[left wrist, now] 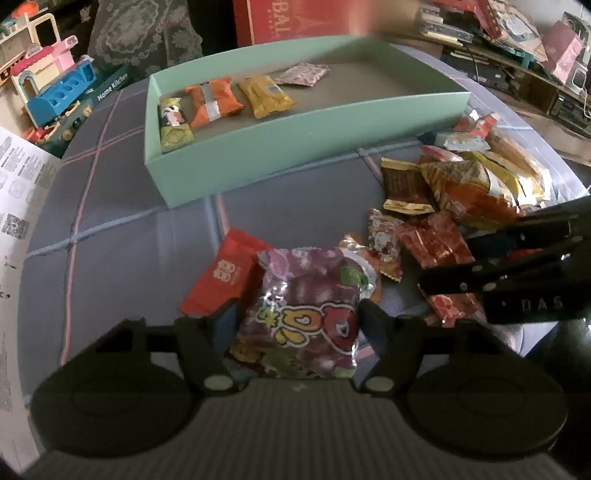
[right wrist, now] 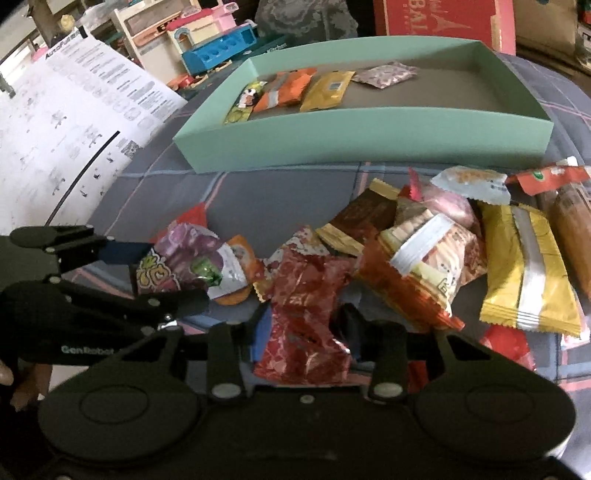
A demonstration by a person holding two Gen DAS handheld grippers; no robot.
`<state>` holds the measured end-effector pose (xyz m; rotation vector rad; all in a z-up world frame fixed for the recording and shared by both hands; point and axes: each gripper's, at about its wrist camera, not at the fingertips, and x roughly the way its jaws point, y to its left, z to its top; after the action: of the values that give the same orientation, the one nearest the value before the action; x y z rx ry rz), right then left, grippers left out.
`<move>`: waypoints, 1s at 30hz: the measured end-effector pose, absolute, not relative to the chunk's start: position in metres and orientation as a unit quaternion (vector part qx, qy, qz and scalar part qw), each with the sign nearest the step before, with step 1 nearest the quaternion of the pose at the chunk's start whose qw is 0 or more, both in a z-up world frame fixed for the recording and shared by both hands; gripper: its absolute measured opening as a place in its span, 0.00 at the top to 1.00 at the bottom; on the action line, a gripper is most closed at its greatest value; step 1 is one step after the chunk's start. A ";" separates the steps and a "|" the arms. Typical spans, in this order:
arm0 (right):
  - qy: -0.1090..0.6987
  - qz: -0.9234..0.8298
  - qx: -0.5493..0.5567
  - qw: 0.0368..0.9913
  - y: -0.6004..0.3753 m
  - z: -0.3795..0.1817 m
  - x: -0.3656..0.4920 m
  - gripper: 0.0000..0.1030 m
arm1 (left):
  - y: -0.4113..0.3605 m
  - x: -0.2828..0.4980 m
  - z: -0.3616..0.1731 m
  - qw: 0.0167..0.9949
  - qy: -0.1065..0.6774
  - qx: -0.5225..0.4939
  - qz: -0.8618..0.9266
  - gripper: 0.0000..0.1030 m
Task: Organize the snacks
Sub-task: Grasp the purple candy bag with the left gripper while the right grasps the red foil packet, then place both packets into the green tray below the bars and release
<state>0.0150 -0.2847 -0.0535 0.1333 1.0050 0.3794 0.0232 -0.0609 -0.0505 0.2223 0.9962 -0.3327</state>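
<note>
A purple snack bag (left wrist: 306,295) lies on the checked cloth, and my left gripper (left wrist: 295,317) is shut on it, one finger pressing each side. The right wrist view shows that same left gripper (right wrist: 166,273) clamping the purple bag (right wrist: 177,254). My right gripper (right wrist: 304,325) is shut on a crinkled red packet (right wrist: 303,295) at the near edge of the loose snack pile (right wrist: 443,240). From the left wrist view, the right gripper (left wrist: 450,262) comes in from the right over the red packet (left wrist: 436,240). The teal box (left wrist: 295,147) behind holds several packets in a row.
A red packet (left wrist: 221,277) lies just left of the purple bag. Printed sheets (right wrist: 74,129) hang off the left edge, toys (left wrist: 55,85) stand at the back left, a red carton (left wrist: 295,18) stands behind the box, and cluttered shelves (left wrist: 535,55) are at the right.
</note>
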 end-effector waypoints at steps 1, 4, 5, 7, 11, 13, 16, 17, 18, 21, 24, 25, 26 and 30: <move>0.478 0.180 0.064 0.857 -0.284 -0.054 0.015 0.60 | -0.059 0.024 -0.050 0.858 0.477 0.102 -0.159 0.35; 0.479 0.177 0.061 0.857 -0.280 -0.054 0.015 0.59 | -0.053 0.025 -0.050 0.856 0.486 0.083 -0.156 0.33; 0.478 0.177 0.056 0.858 -0.278 -0.054 0.015 0.58 | -0.052 0.026 -0.050 0.855 0.489 0.080 -0.154 0.32; 0.474 0.174 0.037 0.862 -0.271 -0.054 0.015 0.58 | -0.053 0.024 -0.051 0.854 0.490 0.082 -0.153 0.29; 0.459 0.171 -0.004 0.872 -0.259 -0.055 0.013 0.60 | -0.057 0.022 -0.052 0.854 0.488 0.095 -0.153 0.27; 0.458 0.166 -0.003 0.873 -0.261 -0.054 0.013 0.63 | -0.060 0.022 -0.053 0.854 0.487 0.099 -0.153 0.31; 0.470 0.166 0.037 0.866 -0.271 -0.052 0.017 0.64 | -0.063 0.021 -0.048 0.860 0.476 0.102 -0.153 0.43; 0.474 0.167 0.055 0.863 -0.276 -0.051 0.018 0.64 | -0.062 0.021 -0.046 0.862 0.473 0.095 -0.157 0.43; 0.477 0.167 0.068 0.860 -0.279 -0.050 0.018 0.64 | -0.061 0.021 -0.044 0.863 0.472 0.089 -0.158 0.44; 0.481 0.172 0.104 0.853 -0.288 -0.047 0.020 0.64 | -0.055 0.021 -0.039 0.867 0.469 0.068 -0.152 0.45; 0.481 0.181 0.128 0.848 -0.292 -0.043 0.022 0.64 | -0.046 0.022 -0.032 0.870 0.468 0.042 -0.147 0.45; 0.479 0.184 0.131 0.848 -0.292 -0.040 0.022 0.64 | -0.044 0.021 -0.029 0.872 0.466 0.035 -0.146 0.45; 0.476 0.187 0.133 0.849 -0.291 -0.037 0.023 0.64 | -0.041 0.021 -0.025 0.874 0.463 0.030 -0.144 0.45; 0.463 0.202 0.140 0.851 -0.287 -0.019 0.026 0.64 | -0.030 0.026 -0.007 0.885 0.446 0.012 -0.132 0.45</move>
<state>0.0265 -0.2867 -0.0187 0.2940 0.9754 0.4257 0.0258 -0.0303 -0.0066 0.0241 0.9281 -0.2738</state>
